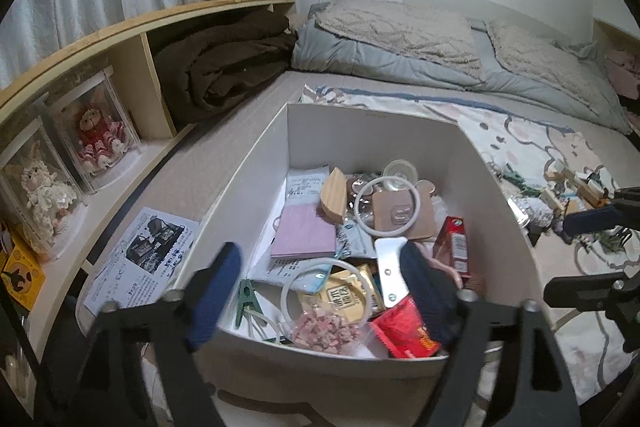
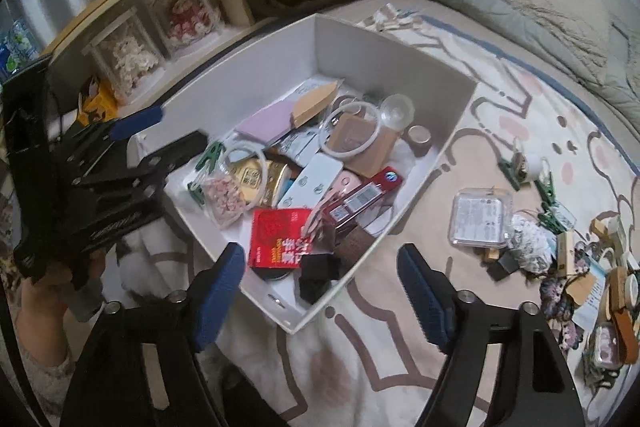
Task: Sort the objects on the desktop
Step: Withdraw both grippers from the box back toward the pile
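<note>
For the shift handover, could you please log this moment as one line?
step: sorting into white box | left gripper: open, empty, over box | right gripper: open, empty | unsorted: clear case, green clips on blanket

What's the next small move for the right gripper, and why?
Probably swing the right gripper right, toward the clear plastic case on the blanket. Its jaws stand open and empty, the white box already holds many items, and loose things remain outside.

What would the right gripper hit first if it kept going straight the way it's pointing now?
Probably the white box's near corner or the patterned blanket just outside it; the open right gripper frames that corner, though depth is hard to judge.
</note>
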Motion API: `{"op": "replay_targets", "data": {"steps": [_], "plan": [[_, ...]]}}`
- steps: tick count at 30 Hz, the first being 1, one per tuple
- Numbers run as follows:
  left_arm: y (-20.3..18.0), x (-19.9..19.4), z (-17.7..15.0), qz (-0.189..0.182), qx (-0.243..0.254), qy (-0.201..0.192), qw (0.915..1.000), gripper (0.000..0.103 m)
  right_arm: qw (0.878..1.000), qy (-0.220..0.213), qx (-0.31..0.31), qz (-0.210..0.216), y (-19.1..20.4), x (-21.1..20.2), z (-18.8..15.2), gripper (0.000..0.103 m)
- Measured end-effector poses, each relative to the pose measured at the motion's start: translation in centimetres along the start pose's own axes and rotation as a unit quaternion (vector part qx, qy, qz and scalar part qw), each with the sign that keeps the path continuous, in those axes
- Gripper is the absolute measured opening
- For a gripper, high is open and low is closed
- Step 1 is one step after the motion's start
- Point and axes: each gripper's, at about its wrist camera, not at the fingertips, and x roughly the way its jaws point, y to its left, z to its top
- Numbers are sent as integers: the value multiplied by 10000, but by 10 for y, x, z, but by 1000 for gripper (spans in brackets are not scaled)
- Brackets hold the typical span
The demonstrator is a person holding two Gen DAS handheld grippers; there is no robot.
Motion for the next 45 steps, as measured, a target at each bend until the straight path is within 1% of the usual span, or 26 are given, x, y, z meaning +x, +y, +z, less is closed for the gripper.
{"op": "replay_targets", "data": {"steps": [2, 5, 8, 11, 14, 21, 27, 31, 34, 38, 45], "plan": [[-4, -7, 0, 12, 8, -56, 10000, 93, 9998, -181, 68, -60, -3, -6, -3, 95], [-10, -15, 1, 92, 43, -97, 9999, 95, 9990, -380, 155, -156, -9, -12, -7, 101], [-15, -22, 0, 144, -9, -123, 9998, 99, 9978, -538, 251, -283, -14, -18, -12, 101], [-20, -29, -2, 117, -77, -114, 9998, 99, 9960, -703, 364, -426, -19, -25, -17, 103], [-24, -39, -3, 119, -107, -159, 9997, 99, 9942, -892, 428, -423, -20, -35, -23, 103], [-31, -69, -1, 89, -269, -374, 9989, 100, 9874, -1394, 435, -614, -19, -65, -37, 103], [-46, -96, 0, 130, -152, -574, 9981, 101, 9771, -1890, 469, -855, -22, -97, -57, 103], [-56, -112, -2, 104, -91, -691, 9975, 102, 9708, -2154, 472, -942, -24, -117, -72, 103], [-64, -122, -4, 54, -79, -751, 9971, 102, 9660, -2302, 452, -1090, -25, -131, -83, 103], [-75, -136, -7, -41, -120, -816, 9966, 103, 9606, -2473, 457, -1183, -27, -147, -97, 103], [-90, -154, -13, -116, -161, -941, 9954, 103, 9516, -2668, 578, -1412, -36, -168, -127, 103]]}}
